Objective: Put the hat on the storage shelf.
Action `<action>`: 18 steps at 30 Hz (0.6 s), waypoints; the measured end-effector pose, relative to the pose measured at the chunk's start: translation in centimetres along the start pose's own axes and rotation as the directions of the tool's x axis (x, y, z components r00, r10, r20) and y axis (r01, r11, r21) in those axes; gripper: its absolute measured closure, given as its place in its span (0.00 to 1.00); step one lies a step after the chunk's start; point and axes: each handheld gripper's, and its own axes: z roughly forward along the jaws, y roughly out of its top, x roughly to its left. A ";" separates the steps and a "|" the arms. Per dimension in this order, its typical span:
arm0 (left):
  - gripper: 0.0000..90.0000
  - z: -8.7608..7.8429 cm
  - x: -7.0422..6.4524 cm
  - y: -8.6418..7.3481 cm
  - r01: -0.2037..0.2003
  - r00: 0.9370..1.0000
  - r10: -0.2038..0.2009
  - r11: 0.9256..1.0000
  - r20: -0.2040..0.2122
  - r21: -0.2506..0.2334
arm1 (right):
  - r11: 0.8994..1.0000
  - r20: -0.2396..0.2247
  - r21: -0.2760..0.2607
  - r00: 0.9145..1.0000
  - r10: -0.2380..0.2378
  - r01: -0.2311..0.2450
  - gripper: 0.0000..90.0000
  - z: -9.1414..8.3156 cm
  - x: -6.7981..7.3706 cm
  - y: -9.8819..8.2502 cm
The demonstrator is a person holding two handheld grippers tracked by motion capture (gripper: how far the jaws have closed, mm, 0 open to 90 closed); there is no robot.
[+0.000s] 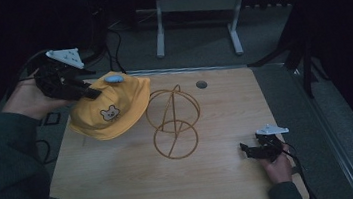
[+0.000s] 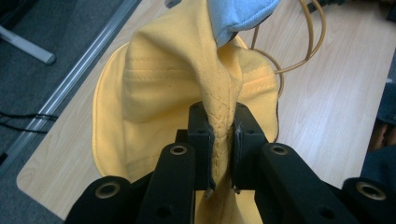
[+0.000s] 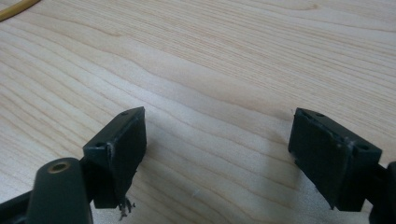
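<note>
1 hat: yellow cloth hat (image 1: 110, 109) with a small bear patch and a light blue button on top, hanging lifted over the far left part of the wooden surface (image 1: 124, 186), just beside a gold wire stand (image 1: 173, 122).
Left tongs (image 2: 223, 140): pinching shut on a seamed fold of the hat.
Right tongs (image 3: 217, 154): gaping wide, holding nothing, sitting low over bare wood at the near right.
</note>
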 end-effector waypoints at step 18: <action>0.90 -0.3 -0.4 2.1 -0.036 0.999 0.036 0.999 0.007 0.006 | 1.000 0.000 0.000 1.000 0.003 -0.003 0.21 0.0 0.0 0.0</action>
